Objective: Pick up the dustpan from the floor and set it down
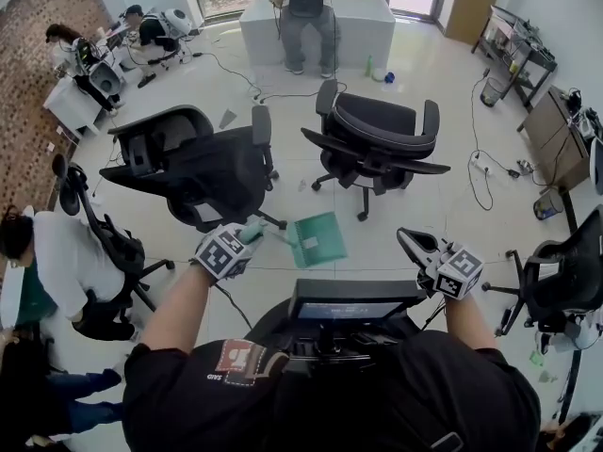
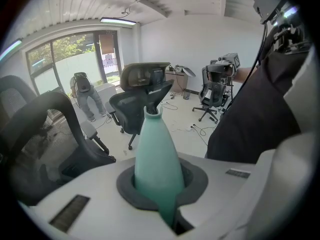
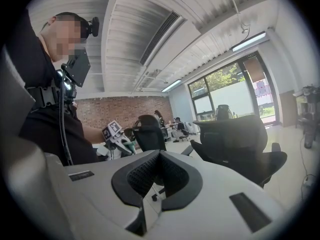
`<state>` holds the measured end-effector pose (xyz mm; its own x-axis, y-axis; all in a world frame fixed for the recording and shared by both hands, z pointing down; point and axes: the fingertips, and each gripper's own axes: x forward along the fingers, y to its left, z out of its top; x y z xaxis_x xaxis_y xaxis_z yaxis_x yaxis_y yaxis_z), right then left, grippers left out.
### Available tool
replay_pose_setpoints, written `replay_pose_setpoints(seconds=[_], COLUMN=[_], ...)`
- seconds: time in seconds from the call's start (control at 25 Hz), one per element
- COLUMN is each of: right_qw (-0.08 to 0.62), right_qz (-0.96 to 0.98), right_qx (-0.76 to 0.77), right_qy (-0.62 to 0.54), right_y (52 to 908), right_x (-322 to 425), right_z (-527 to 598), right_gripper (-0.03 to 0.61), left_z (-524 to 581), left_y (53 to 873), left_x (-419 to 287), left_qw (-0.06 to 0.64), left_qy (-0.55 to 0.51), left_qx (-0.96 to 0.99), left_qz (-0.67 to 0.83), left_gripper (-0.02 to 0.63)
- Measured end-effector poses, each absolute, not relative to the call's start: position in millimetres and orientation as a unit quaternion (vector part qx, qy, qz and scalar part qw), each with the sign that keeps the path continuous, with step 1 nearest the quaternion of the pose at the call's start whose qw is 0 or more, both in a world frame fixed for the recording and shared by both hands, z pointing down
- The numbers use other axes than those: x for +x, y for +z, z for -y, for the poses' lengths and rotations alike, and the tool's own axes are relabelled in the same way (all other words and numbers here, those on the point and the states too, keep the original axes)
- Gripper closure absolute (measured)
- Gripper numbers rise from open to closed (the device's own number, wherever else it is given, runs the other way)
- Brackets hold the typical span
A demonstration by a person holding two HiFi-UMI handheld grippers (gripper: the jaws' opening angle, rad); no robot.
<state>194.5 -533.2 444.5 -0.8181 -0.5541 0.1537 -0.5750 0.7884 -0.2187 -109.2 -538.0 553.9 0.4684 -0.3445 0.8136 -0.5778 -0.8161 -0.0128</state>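
Observation:
My left gripper [image 1: 247, 236] is shut on the handle [image 1: 256, 231] of the teal dustpan. Its flat pan [image 1: 317, 239] reaches out to the right over the white floor, between two black chairs. I cannot tell whether the pan touches the floor. In the left gripper view the teal handle [image 2: 155, 149] stands up out of my left gripper [image 2: 161, 186], clamped between the dark pads. My right gripper [image 1: 411, 244] hovers to the right of the pan, apart from it. In its own view my right gripper [image 3: 159, 176] is shut with nothing between the pads.
Two black office chairs [image 1: 203, 168] [image 1: 377, 144] stand just beyond the dustpan, and a third [image 1: 565, 281] at the right edge. A seated person [image 1: 57, 262] is at the left. Cables [image 1: 480, 172] trail over the floor at right. A white table [image 1: 363, 26] stands at the back.

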Motion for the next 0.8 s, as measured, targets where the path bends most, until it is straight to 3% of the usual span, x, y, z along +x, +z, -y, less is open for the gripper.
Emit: replay_pose_setpoints(seconds=[0.28,0.52,0.8], right_qw=[0.060,0.085,0.104], right_qz=[0.937,0.919,0.903], right_qx=[0.307,0.334,0.357], right_qy=[0.154,0.192,0.215], right_y=[485,559,640], right_x=[182,184,202], right_z=[556,583,614], right_gripper=[0.569,0.569,0.569], left_z=[571,610,663], left_y=[638,775,927], left_x=[-107,-103,-93], left_qw=[0.168,0.213,0.197], left_qy=[0.451,0.471,0.511], left_qx=[0.836,0.818,0.795], left_qz=[0.264,0.253,0.260], left_gripper=[0.594,0.594,0.592])
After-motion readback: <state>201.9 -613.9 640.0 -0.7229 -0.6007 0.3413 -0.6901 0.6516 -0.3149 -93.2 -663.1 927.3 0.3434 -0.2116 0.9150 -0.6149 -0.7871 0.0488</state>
